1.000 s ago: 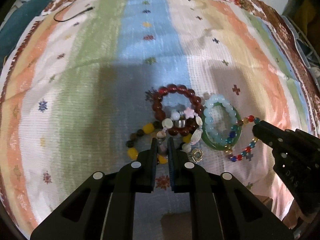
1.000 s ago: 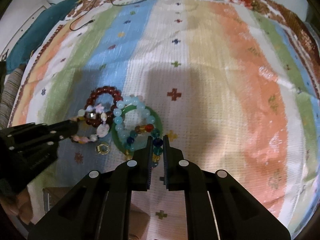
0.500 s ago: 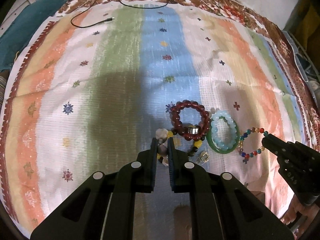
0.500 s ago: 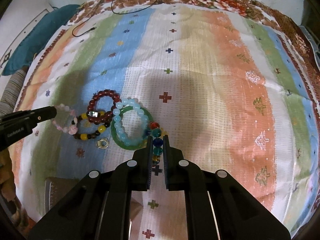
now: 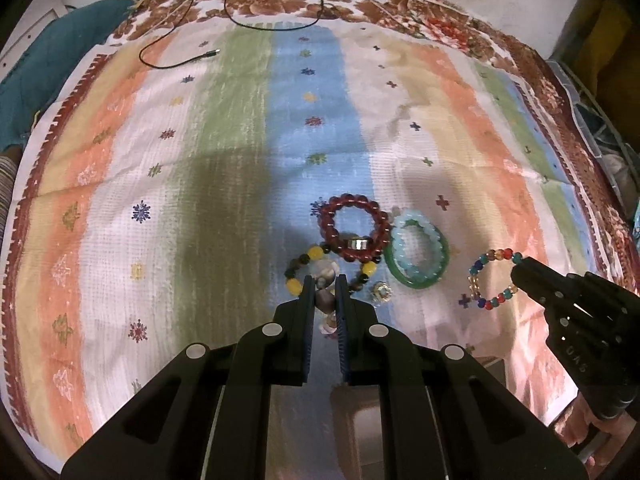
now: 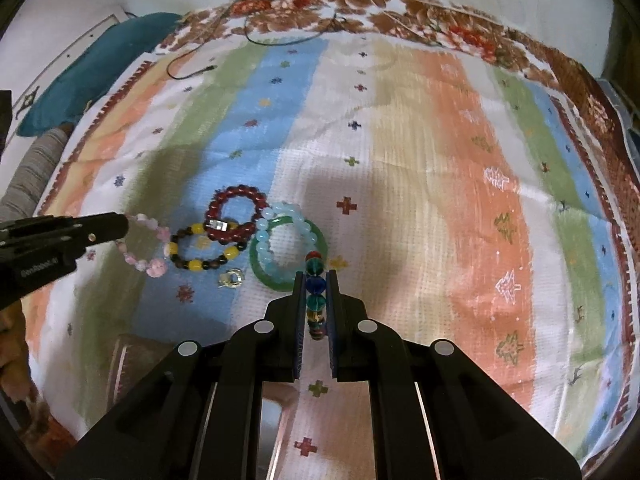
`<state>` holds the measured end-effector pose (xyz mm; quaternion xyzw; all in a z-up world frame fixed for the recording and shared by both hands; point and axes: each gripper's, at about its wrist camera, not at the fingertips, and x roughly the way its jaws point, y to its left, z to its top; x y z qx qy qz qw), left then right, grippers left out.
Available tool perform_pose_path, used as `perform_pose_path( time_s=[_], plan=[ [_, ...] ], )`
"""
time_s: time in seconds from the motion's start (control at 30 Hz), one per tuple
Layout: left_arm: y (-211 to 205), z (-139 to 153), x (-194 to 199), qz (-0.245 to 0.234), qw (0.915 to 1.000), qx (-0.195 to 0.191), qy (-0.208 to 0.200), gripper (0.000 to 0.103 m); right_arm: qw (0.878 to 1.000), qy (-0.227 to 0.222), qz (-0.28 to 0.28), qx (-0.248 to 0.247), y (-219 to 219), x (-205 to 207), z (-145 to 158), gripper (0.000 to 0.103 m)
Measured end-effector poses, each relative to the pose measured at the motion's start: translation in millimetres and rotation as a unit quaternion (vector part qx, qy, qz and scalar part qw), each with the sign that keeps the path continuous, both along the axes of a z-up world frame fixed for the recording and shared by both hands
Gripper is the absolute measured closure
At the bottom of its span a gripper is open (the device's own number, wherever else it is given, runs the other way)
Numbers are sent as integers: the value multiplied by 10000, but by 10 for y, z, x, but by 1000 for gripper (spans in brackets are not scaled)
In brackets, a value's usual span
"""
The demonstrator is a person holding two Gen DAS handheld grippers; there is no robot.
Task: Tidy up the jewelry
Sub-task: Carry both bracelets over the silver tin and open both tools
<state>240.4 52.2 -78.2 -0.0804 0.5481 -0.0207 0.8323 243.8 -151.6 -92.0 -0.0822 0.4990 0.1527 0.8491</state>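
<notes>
My left gripper [image 5: 324,280] is shut on a pink and white shell bracelet [image 5: 325,298], which hangs from it above the cloth in the right wrist view [image 6: 146,246]. My right gripper [image 6: 315,280] is shut on a multicolour bead bracelet [image 6: 315,292], also seen in the left wrist view [image 5: 494,280]. On the striped cloth lie a dark red bead bracelet [image 5: 354,228], a yellow and black bead bracelet [image 5: 296,280], a green bangle with a pale blue bead bracelet on it [image 5: 418,258], and a small silver ring [image 5: 380,292].
A black cable [image 5: 180,62] lies at the far edge of the cloth [image 5: 200,140]. A teal cushion [image 6: 88,76] sits at the far left. A brown box [image 6: 132,356] shows at the near edge below the grippers.
Both grippers have lifted and pulled back with their bracelets. The shell bracelet has come off the pile to the left, and the multicolour bracelet to the right.
</notes>
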Motion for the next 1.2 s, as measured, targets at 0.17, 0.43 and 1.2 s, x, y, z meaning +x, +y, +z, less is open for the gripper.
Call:
perform_pose_path(
  time_s=[0.17,0.43,1.2],
  plan=[
    [-69,89,-64,1,10000,4,-92,93,9998,-151,51,-97,5,-96,84,92],
    [-161,198,-198,-79,9996,122,-239,93,9996,-263,-41,-39,-81,-200,167,92],
    [-387,612,-713,-350,9965,-53,-761,93,9983,-489,66,302,-81,-633,431,92]
  ],
)
